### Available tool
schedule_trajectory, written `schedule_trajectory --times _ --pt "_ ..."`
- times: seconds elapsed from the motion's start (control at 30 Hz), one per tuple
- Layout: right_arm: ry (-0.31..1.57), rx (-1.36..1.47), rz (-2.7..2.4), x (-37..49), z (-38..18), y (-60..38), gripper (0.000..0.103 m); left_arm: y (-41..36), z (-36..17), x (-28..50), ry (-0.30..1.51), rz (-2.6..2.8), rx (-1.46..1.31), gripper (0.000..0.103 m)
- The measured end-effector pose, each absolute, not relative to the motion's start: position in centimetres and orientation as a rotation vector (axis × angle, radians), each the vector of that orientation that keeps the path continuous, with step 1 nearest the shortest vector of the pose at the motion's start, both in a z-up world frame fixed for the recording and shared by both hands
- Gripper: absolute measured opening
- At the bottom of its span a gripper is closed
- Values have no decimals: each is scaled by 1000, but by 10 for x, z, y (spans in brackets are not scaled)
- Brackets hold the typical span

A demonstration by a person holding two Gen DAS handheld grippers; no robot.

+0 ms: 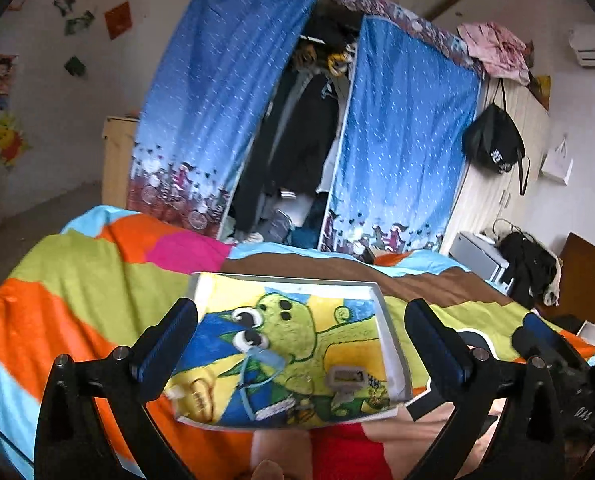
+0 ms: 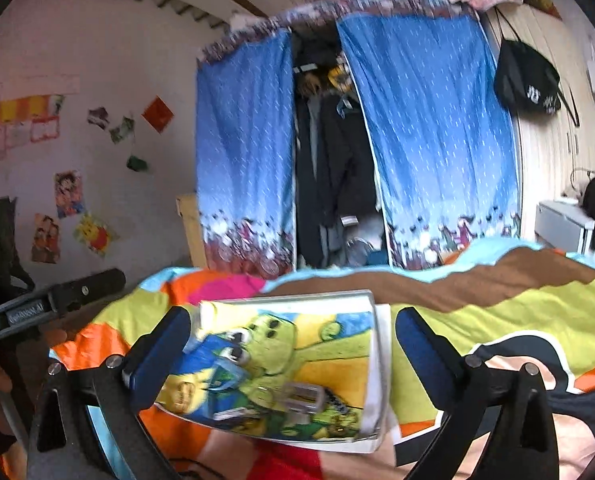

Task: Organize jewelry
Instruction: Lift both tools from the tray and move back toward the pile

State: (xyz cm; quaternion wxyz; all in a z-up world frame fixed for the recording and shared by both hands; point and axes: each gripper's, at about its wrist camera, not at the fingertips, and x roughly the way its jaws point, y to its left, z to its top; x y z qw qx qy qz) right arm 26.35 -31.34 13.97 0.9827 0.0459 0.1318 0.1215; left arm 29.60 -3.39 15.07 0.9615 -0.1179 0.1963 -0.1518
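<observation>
While both hover over the bed (image 1: 77, 280):
left hand-held gripper (image 1: 301, 344): spread wide, empty
right hand-held gripper (image 2: 293, 348): spread wide, empty
tray (image 1: 393, 344): just ahead, between the fingers, trinkets inside

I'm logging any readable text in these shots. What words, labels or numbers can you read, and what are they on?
No text reads clearly.
Black bag: white marks, too blurred.
Left gripper body, seen from the right wrist: label too blurred.
Right gripper body, seen from the left wrist: faint letters, unreadable.
Tray: drawing only.
</observation>
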Motion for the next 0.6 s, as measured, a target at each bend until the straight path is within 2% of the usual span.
schedule_trajectory --times 0.23,0.6 --pt "222 65 290 207 150 -286 103 1 153 226 355 -239 -244 102" --pt "218 56 324 144 132 -265 103 21 132 150 369 -167 -201 101"
